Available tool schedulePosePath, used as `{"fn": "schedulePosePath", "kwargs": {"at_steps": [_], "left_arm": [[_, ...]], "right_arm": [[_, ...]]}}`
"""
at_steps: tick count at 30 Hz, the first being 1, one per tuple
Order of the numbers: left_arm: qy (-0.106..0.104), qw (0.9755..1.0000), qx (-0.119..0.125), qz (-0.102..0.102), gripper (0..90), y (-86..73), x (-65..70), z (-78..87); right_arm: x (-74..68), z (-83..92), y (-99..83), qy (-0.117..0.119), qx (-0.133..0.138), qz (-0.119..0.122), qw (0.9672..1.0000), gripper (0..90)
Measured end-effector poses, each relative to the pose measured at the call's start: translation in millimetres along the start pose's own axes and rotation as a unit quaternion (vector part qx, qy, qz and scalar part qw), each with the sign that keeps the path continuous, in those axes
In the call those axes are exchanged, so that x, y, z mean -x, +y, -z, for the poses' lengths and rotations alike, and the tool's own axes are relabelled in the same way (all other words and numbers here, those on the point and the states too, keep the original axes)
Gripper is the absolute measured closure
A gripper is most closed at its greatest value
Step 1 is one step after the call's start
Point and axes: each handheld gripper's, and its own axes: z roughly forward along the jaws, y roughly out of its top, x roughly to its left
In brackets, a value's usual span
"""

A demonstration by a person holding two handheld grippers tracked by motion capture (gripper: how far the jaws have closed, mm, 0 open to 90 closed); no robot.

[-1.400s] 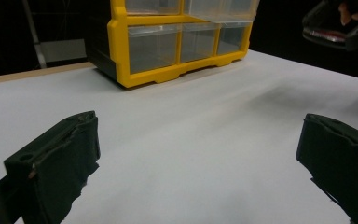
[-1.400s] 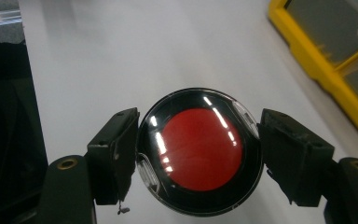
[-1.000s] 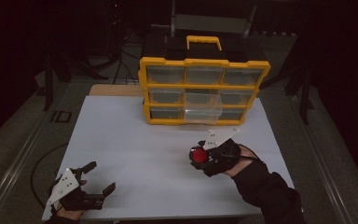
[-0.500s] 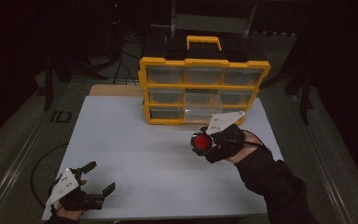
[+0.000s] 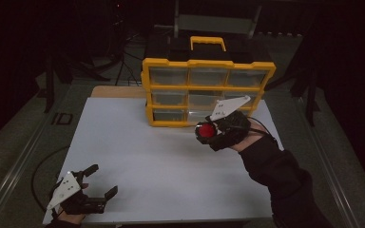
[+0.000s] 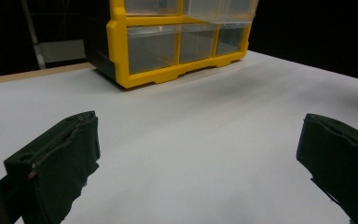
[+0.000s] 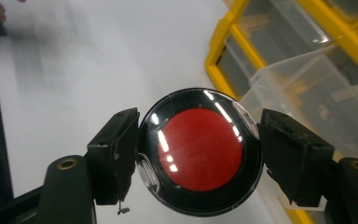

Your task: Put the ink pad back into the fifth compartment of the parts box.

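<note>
The right gripper (image 5: pixel 209 133) is clamping a round black case with a red centre (image 7: pixel 200 151) between both jaws, holding it above the white table (image 5: pixel 171 156), just near of the yellow drawer organizer (image 5: pixel 204 90). One clear drawer (image 7: pixel 317 88) is standing pulled out. The left gripper (image 5: pixel 96 191) is resting at the near left corner, jaws spread wide and gripping nothing.

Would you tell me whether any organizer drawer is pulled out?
Yes: one clear drawer of the yellow organizer juts forward beyond the frame.
</note>
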Motion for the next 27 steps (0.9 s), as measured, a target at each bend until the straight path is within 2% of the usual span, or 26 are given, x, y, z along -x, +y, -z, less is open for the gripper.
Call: {"fn": "schedulePosePath", "kwargs": {"at_steps": [16, 27], "left_arm": [[0.000, 1.0000, 0.000, 0.000, 0.4, -0.2, 0.2, -0.3], [-0.002, 1.0000, -0.002, 0.000, 0.4, -0.6, -0.1, -0.6]], "right_arm": [[35.3, 1.9, 19.1, -0.033, 0.000, -0.024, 0.9992, 30.1], [58.0, -1.2, 29.1, -0.047, 0.004, -0.048, 0.9977, 30.1]]}}
